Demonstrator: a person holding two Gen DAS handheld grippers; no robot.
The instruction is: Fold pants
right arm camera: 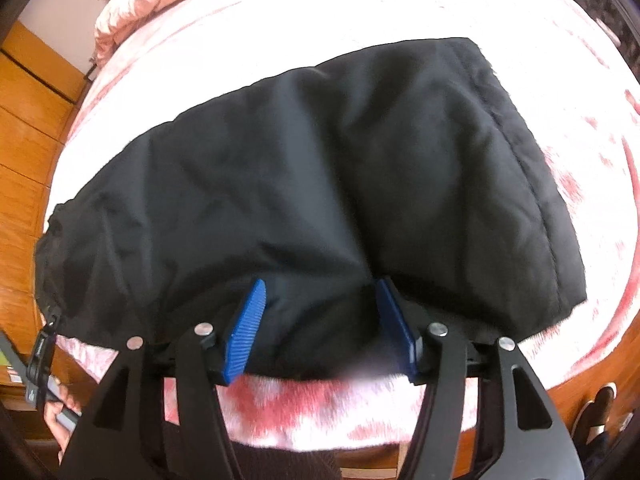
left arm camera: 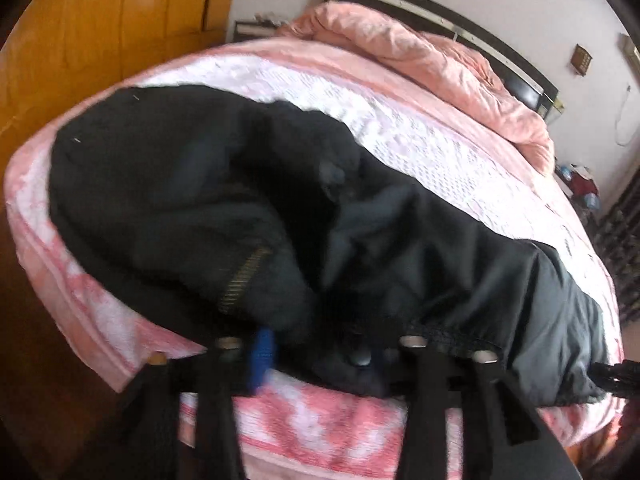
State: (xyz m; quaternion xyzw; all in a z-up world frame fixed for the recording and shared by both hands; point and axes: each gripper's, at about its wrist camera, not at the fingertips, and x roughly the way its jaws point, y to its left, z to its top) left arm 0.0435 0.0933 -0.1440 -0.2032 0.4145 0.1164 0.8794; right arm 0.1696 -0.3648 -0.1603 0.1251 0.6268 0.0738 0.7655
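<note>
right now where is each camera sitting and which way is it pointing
Left wrist: on the left gripper, angled down across the black pants toward the headboard; its own fingers show.
Right wrist: on the right gripper, looking steeply down at the pants; blue pads apart, a hand at lower left.
Shared: pants, pink bed.

Both fisheye views bowed hard at the edges, corners falling to black. The left wrist view was soft with motion blur, its black pants [left arm camera: 224,200] nearly detail-less. In the right wrist view the bed cover [right arm camera: 400,4] was blown out to white glare under bright, even light
</note>
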